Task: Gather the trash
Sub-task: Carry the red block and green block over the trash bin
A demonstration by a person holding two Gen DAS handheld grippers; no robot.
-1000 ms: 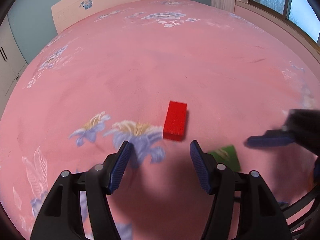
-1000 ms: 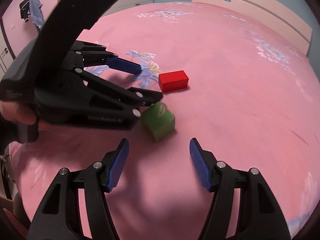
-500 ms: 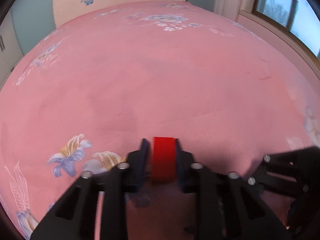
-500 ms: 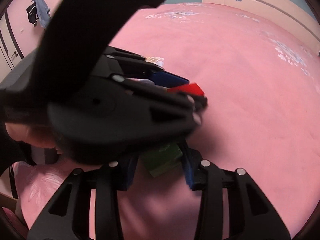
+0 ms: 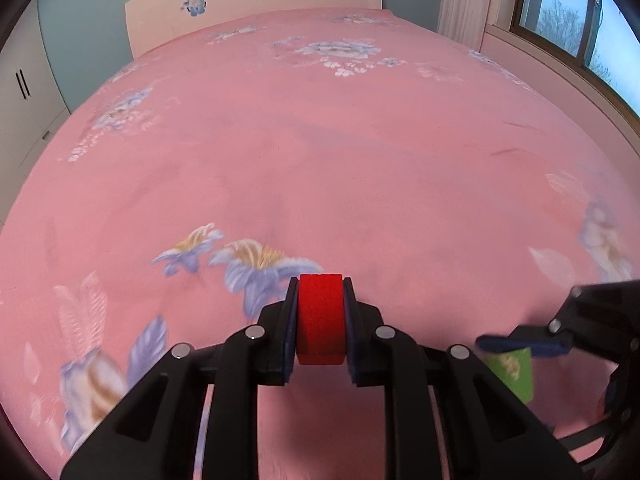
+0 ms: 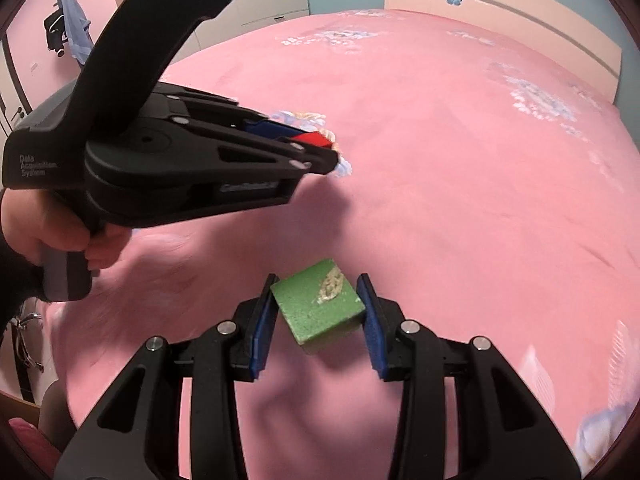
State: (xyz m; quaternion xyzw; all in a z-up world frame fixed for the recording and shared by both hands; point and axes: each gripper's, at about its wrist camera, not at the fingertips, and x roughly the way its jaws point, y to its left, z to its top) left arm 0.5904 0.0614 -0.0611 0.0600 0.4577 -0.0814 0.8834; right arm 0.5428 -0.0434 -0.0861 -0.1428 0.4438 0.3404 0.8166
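A wide bed (image 5: 320, 140) fills both views, spread with a pink sheet printed with pale blue and cream flowers; a cream headboard (image 5: 256, 12) closes its far end, with white wardrobe doors (image 5: 24, 92) to one side and a window (image 5: 568, 28) to the other.

The left hand-held gripper (image 5: 321, 320) is clenched on a red block (image 5: 321, 318), its blue pads pressed flat against the block's two sides. In the right wrist view the same tool (image 6: 320, 152) shows side-on, held by a hand (image 6: 60, 236), the red block (image 6: 314, 138) peeking out at its tip above the sheet.

The right hand-held gripper (image 6: 318, 312) grasps a green block (image 6: 318, 310), turned cornerwise between the pads (a pale scuffed patch marks its upper face). It hangs just above the bed, a soft shadow beneath it. From the left wrist view the green block (image 5: 514, 372) sits low to the right, caught under a blue pad (image 5: 516, 346).
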